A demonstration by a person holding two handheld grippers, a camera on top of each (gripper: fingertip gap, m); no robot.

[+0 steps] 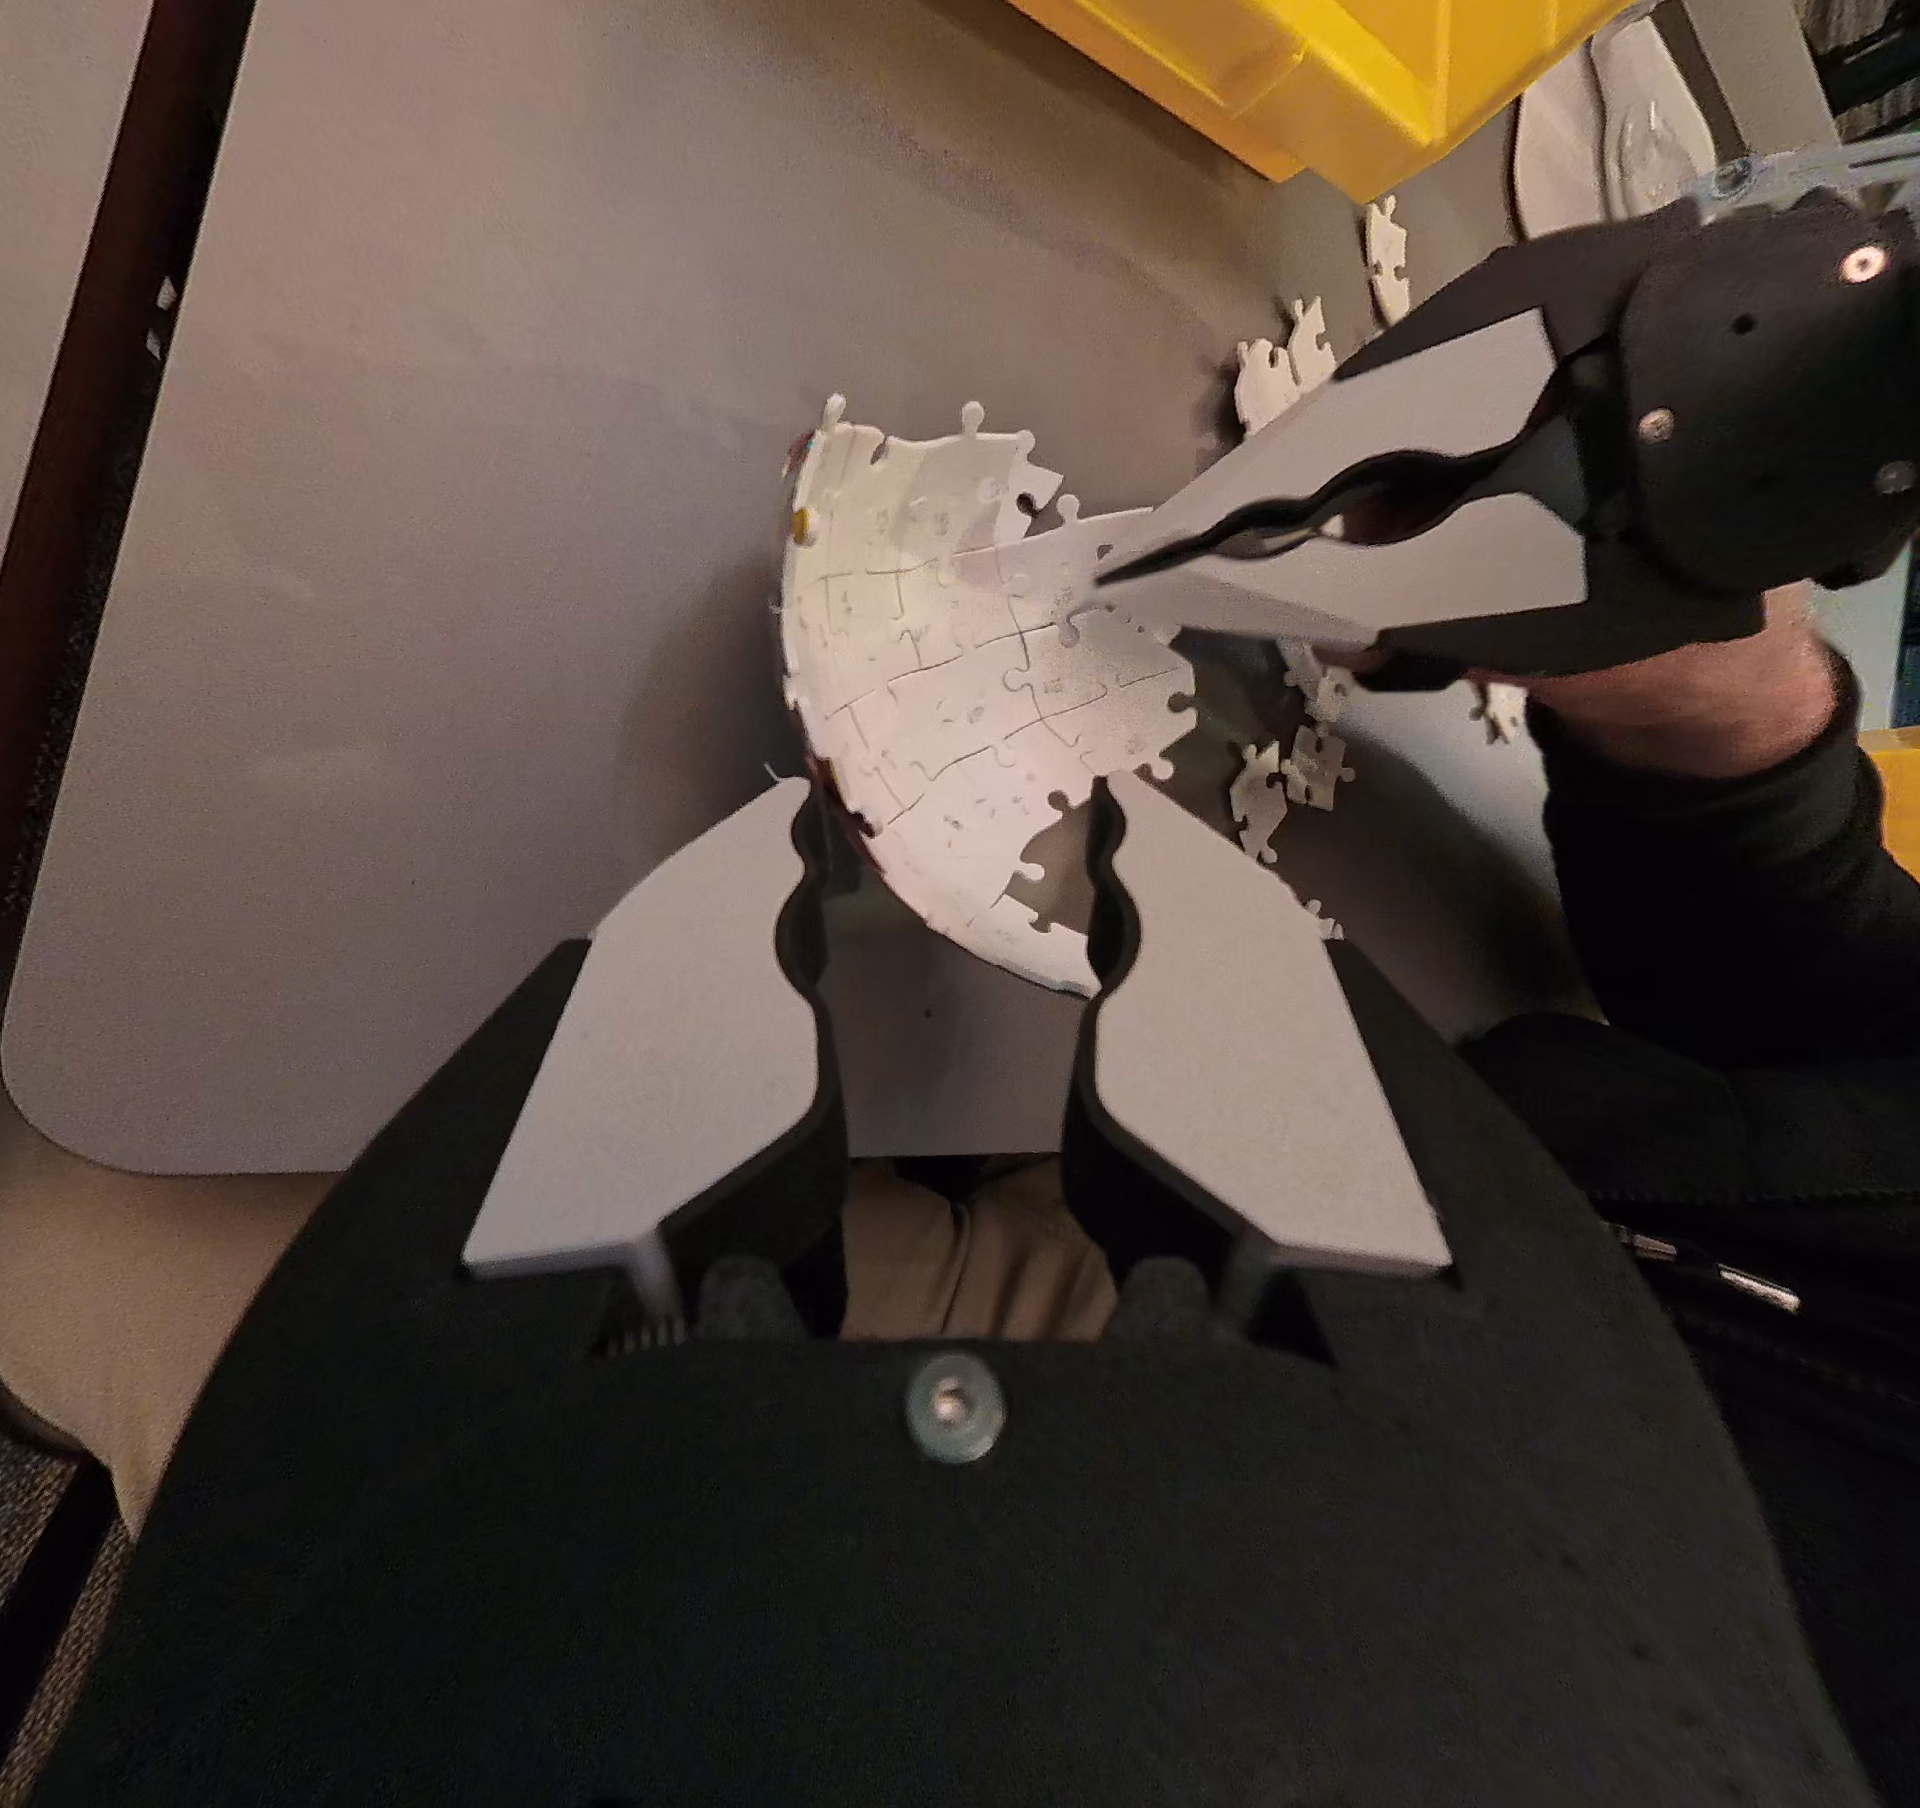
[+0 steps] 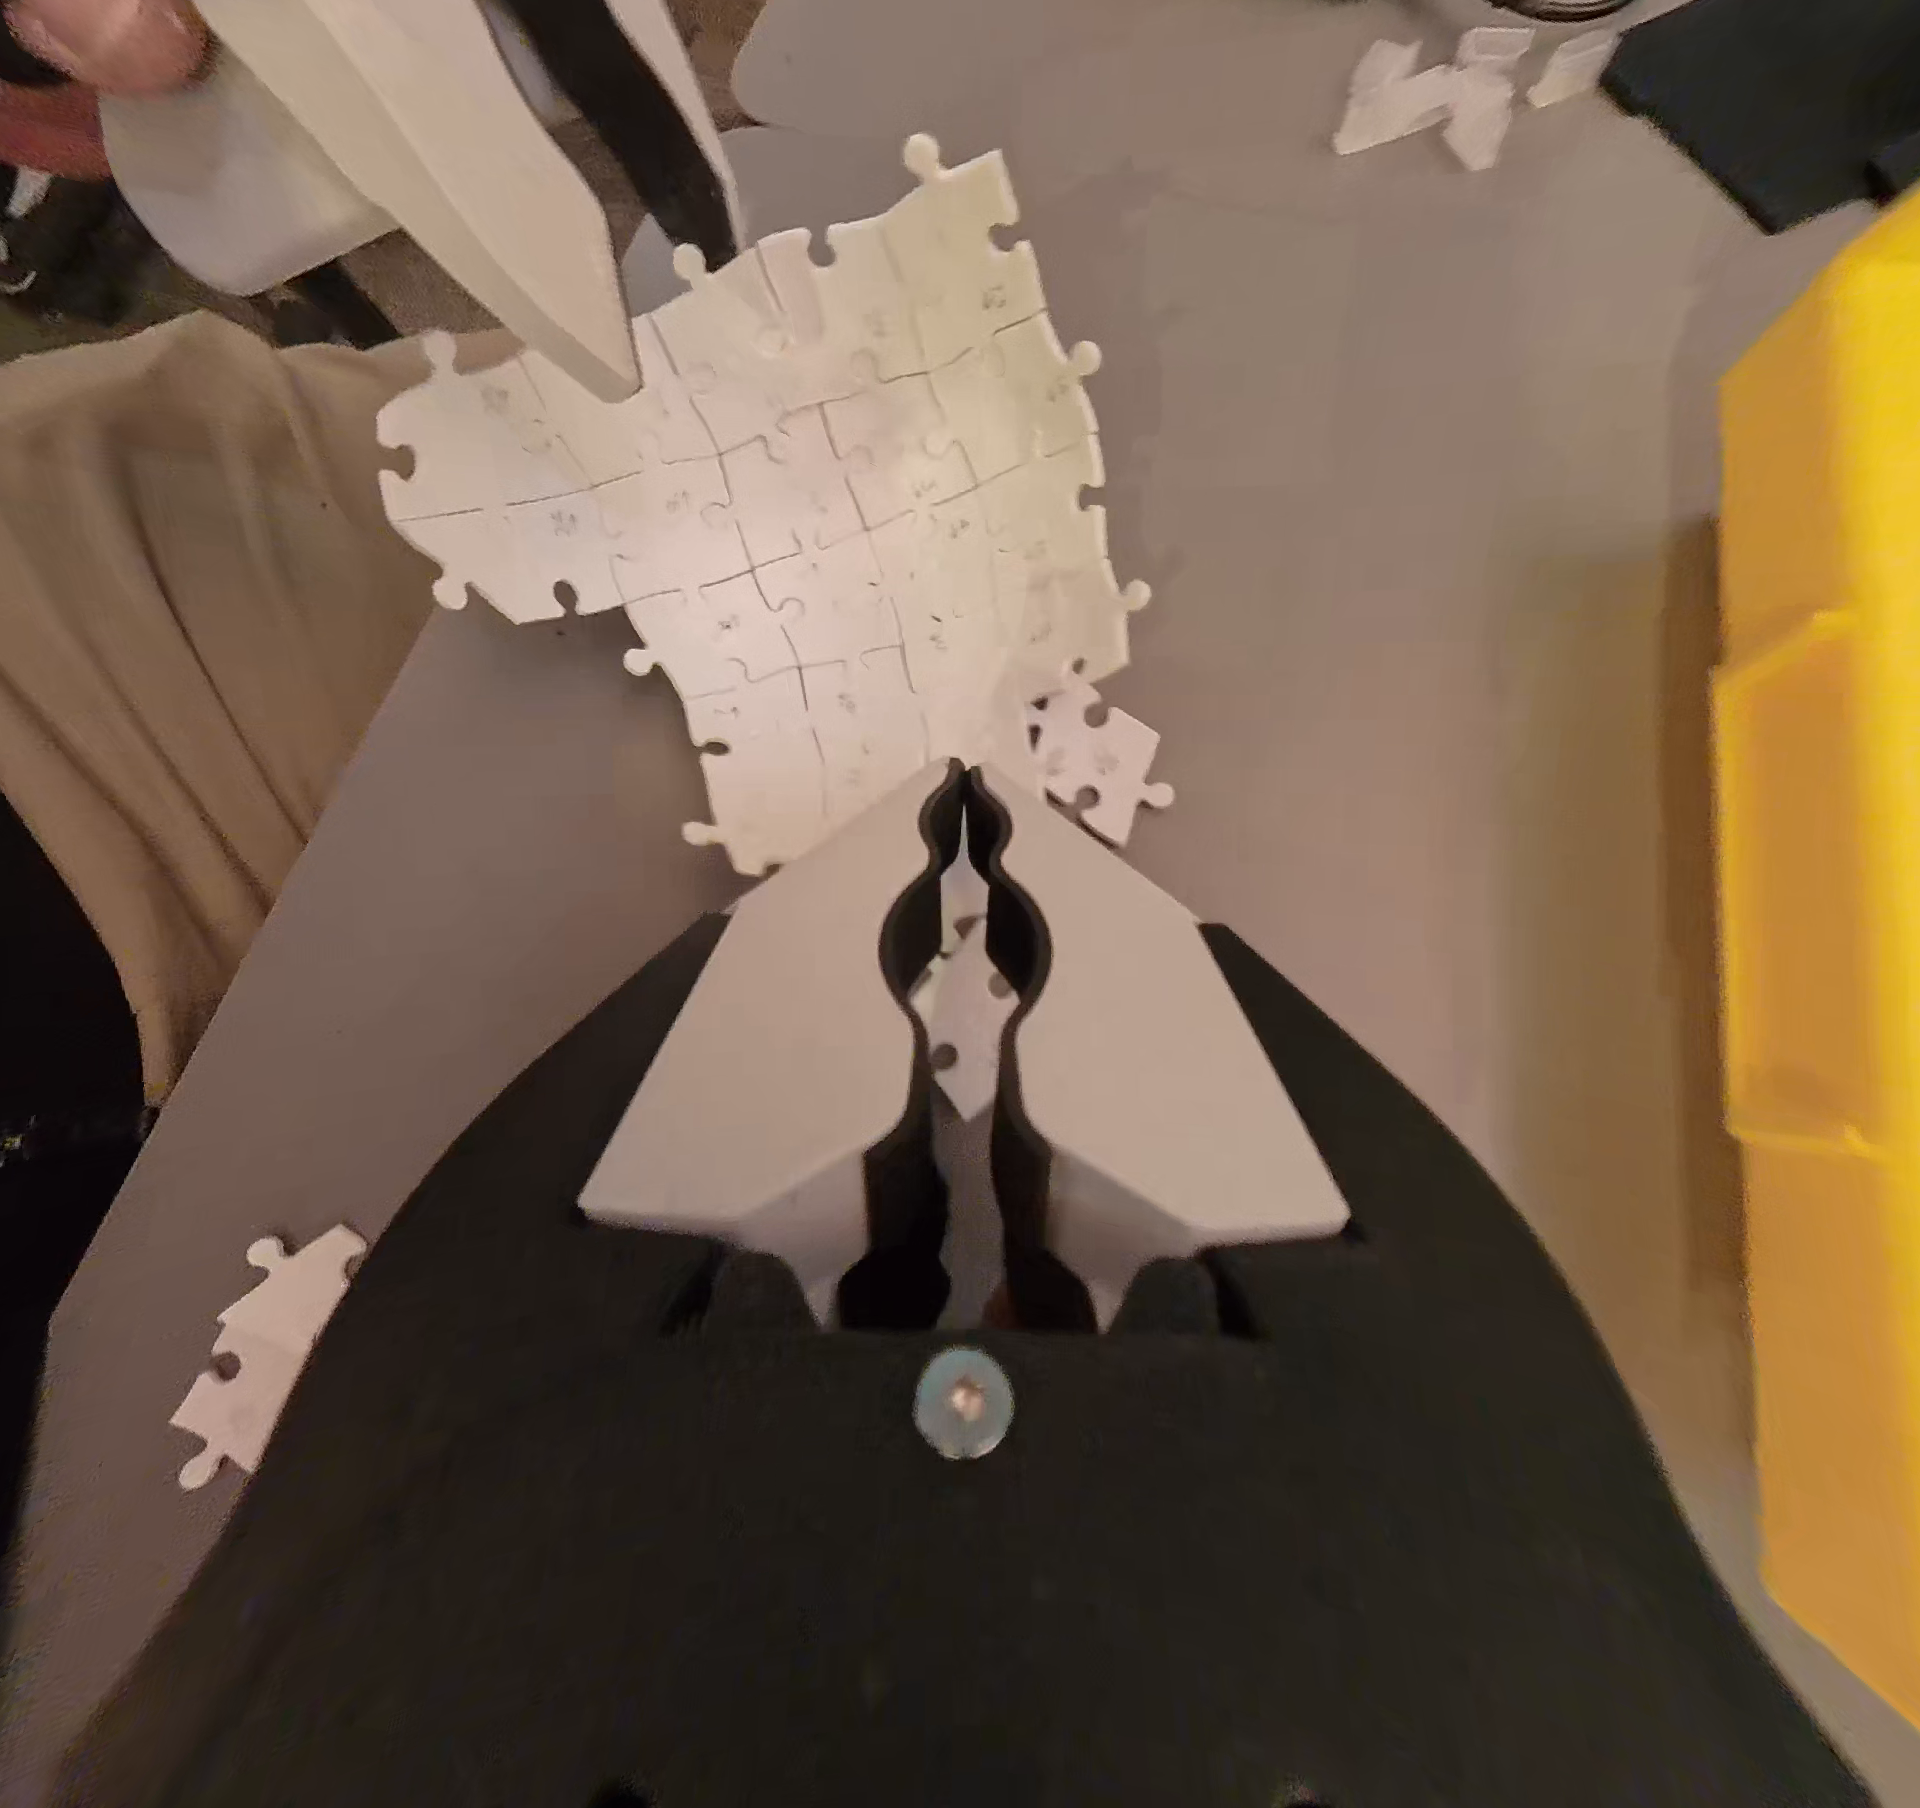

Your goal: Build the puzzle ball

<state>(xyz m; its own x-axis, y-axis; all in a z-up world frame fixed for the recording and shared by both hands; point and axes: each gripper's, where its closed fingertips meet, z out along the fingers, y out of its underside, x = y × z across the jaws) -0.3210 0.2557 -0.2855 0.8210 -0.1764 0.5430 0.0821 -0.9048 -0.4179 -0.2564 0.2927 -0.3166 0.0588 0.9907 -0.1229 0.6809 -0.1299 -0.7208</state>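
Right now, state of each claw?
Left claw: open, its fingers either side of the puzzle shell's lower edge; actual contact cannot be told.
Right claw: shut, tips at the shell's edge; whether it pinches a piece cannot be told.

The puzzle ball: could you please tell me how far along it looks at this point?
Done: a curved shell of joined white pieces, well short of a full sphere. In hand: the left gripper straddles the shell's lower edge with its jaws apart, while the right gripper, jaws closed, is at the opposite edge. Left: loose pieces on the grey table remain to be fitted.
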